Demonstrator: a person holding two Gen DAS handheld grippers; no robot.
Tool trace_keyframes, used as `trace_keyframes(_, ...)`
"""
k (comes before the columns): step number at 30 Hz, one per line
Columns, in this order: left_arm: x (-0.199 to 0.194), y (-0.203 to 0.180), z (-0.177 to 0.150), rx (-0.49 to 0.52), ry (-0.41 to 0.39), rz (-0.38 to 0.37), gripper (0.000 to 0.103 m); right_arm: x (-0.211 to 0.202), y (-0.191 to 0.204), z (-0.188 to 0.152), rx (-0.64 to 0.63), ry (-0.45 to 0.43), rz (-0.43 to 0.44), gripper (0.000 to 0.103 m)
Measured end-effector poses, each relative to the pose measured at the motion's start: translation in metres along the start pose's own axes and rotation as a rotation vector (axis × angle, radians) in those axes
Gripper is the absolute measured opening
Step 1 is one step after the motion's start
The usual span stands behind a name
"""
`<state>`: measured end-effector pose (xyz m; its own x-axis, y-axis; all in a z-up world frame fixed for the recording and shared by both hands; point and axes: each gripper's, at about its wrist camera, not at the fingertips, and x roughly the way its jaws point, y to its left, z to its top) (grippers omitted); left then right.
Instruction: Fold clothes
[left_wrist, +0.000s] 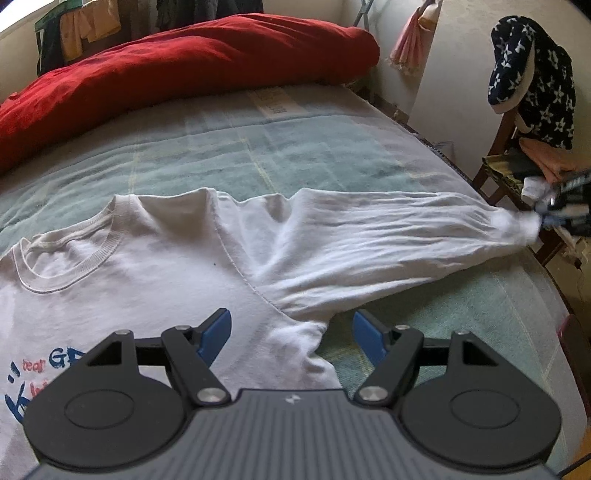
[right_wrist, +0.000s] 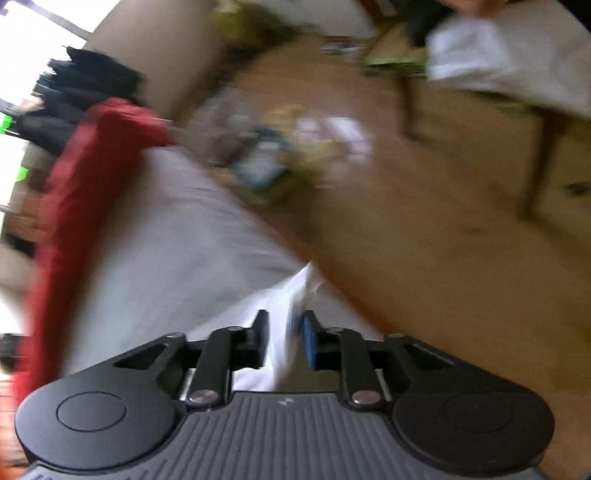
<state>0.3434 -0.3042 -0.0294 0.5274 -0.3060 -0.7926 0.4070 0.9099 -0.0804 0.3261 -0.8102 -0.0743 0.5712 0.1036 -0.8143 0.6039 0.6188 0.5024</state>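
A white long-sleeved shirt (left_wrist: 155, 266) lies face-up on the bed (left_wrist: 258, 155), its sleeve (left_wrist: 369, 236) stretched toward the edge. The right gripper (right_wrist: 284, 332) has its fingers clamped on the cuff (blurred). The left gripper (left_wrist: 291, 332) hovers over the armpit, fingers apart, empty.

A: Any writing to read?
B: Only on the white shirt (left_wrist: 155, 266), at its chest print: small red letters "bear", then blue "G" with the next letters hidden behind the left claw (left_wrist: 290, 334). Below, large blue strokes, perhaps a "K".
A: The right wrist view?
B: Too blurred; nothing legible.
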Motion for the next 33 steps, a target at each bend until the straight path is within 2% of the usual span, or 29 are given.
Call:
trace_keyframes(1, -0.001, 0.002, 0.001, 0.001, -0.003, -0.001, 0.073, -0.001, -0.001, -0.002, -0.012, -0.009, -0.061, 0.036)
trace_keyframes(2, -0.001, 0.004, 0.003, 0.006, -0.007, -0.002, 0.073, -0.004, 0.002, -0.005, -0.032, -0.023, -0.068, 0.040)
trace_keyframes(3, -0.001, 0.006, 0.005, 0.010, -0.011, -0.002, 0.073, -0.006, 0.008, -0.009, -0.059, -0.026, -0.043, 0.048)
trace_keyframes(5, 0.002, 0.010, 0.012, 0.021, -0.022, 0.004, 0.073, -0.006, 0.031, -0.021, -0.155, -0.023, 0.013, 0.058)
trace_keyframes(8, 0.012, 0.018, 0.026, 0.058, -0.045, 0.014, 0.074, 0.005, 0.087, -0.050, -0.398, 0.000, 0.082, 0.062)
trace_keyframes(11, 0.026, 0.030, 0.043, 0.077, -0.054, 0.063, 0.073, 0.025, 0.145, -0.089, -0.631, 0.040, 0.153, 0.063)
trace_keyframes(15, 0.025, 0.050, 0.057, 0.026, -0.076, 0.104, 0.073, 0.052, 0.212, -0.150, -0.884, 0.116, 0.273, 0.063)
trace_keyframes(17, 0.020, 0.062, 0.059, -0.033, -0.083, 0.069, 0.073, 0.062, 0.235, -0.177, -0.950, 0.160, 0.336, 0.063)
trace_keyframes(20, 0.021, 0.080, 0.058, -0.144, -0.049, -0.060, 0.073, 0.072, 0.260, -0.207, -0.949, 0.227, 0.494, 0.063)
trace_keyframes(21, 0.025, 0.082, 0.058, -0.152, -0.037, -0.082, 0.073, 0.076, 0.264, -0.213, -0.942, 0.246, 0.514, 0.063)
trace_keyframes(22, 0.031, 0.083, 0.059, -0.152, -0.026, -0.097, 0.073, 0.079, 0.266, -0.218, -0.944, 0.252, 0.504, 0.063)
trace_keyframes(24, 0.041, 0.085, 0.060, -0.151, -0.005, -0.126, 0.073, 0.086, 0.258, -0.215, -0.953, 0.230, 0.422, 0.063)
trace_keyframes(27, 0.065, 0.094, 0.065, -0.146, -0.011, -0.126, 0.073, 0.081, 0.228, -0.191, -0.899, 0.178, 0.361, 0.062)
trace_keyframes(28, 0.075, 0.101, 0.068, -0.160, -0.007, -0.118, 0.075, 0.080, 0.221, -0.182, -0.884, 0.173, 0.348, 0.062)
trace_keyframes(30, 0.095, 0.121, 0.075, -0.194, -0.014, -0.015, 0.073, 0.076, 0.206, -0.172, -0.867, 0.159, 0.327, 0.062)
trace_keyframes(31, 0.101, 0.129, 0.078, -0.200, -0.028, 0.005, 0.073, 0.074, 0.202, -0.170, -0.871, 0.153, 0.314, 0.062)
trace_keyframes(33, 0.103, 0.141, 0.084, -0.238, -0.020, -0.033, 0.073, 0.070, 0.196, -0.169, -0.882, 0.142, 0.296, 0.062)
